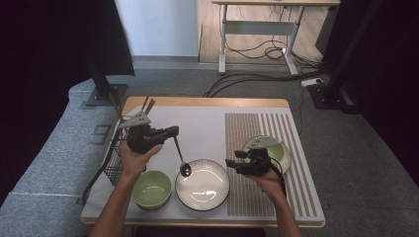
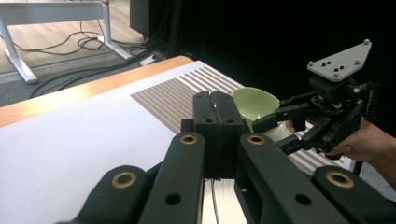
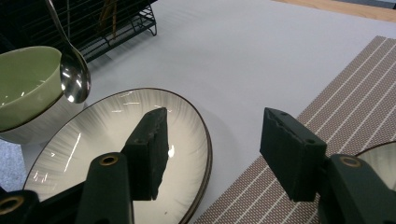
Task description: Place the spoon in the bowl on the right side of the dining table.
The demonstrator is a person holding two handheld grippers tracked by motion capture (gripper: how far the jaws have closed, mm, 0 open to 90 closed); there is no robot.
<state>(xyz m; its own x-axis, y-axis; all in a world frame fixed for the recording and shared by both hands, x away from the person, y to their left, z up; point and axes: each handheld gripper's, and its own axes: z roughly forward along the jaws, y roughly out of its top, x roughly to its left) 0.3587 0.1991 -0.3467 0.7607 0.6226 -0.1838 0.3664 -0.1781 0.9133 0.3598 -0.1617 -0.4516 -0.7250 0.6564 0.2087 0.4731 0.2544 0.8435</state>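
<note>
Grey-matted table (image 1: 207, 123), striped placemat (image 1: 247, 138) on its right side. White plate (image 1: 202, 190) at front edge, green bowl (image 1: 151, 189) just left. Left gripper (image 1: 170, 132) clenched on spoon (image 1: 182, 160), bowl end over plate's rim. Right gripper (image 1: 231, 164) released, empty.

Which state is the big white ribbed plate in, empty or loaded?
Empty. The big white ribbed plate shows only bare glaze in the right gripper view; the metal spoon in the left gripper hangs at its rim.
</note>
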